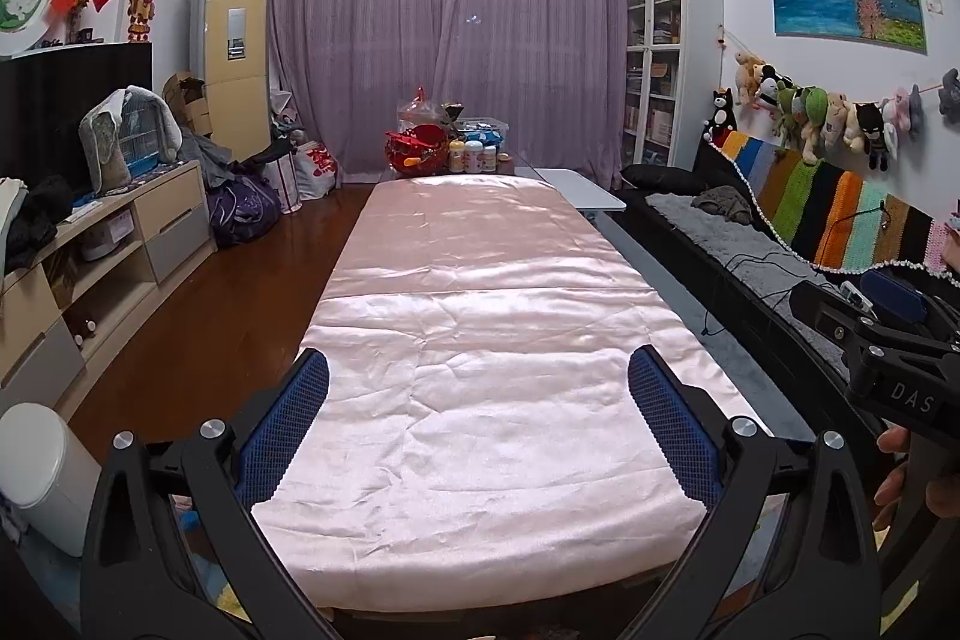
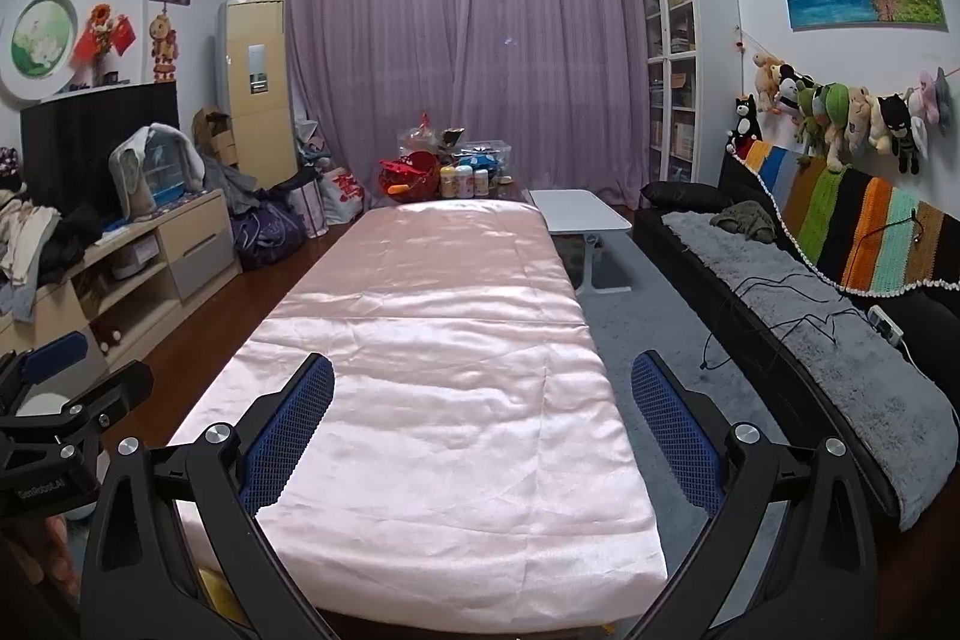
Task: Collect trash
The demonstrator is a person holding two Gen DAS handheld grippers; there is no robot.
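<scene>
left gripper (image 1: 478,388): fingers spread wide, nothing between them; held above the near end of the tabletop, pointing down its length.
right gripper (image 2: 483,388): fingers spread wide, nothing between them; held beside the left gripper, same heading.
tabletop (image 1: 480,328): long surface under a pink satin cloth; the cloth is bare over all of its visible length.
trash: no loose wrapper, paper or scrap can be made out on the cloth or on the floor near it; its location cannot be told from either view.
white bin (image 1: 42,466): cylindrical container on the floor at the near left corner, beside the left gripper; its contents are not visible.
task state: the bare cloth fits two stages alike, namely trash already gathered into a container, or trash lying somewhere outside these views. the pictures do not settle which.
red basket (image 1: 417,148): at the far end of the tabletop; holds mixed small items, too small to identify.
jars (image 1: 474,157): a row of small light-coloured jars just beside the red basket; contents not visible.
clear box (image 1: 483,130): behind the jars; something blue and white shows inside.
cardboard boxes (image 1: 189,100): open, stacked by the left wall; contents hidden.
bags (image 1: 246,208): on the floor by the left wall; contents hidden.
</scene>
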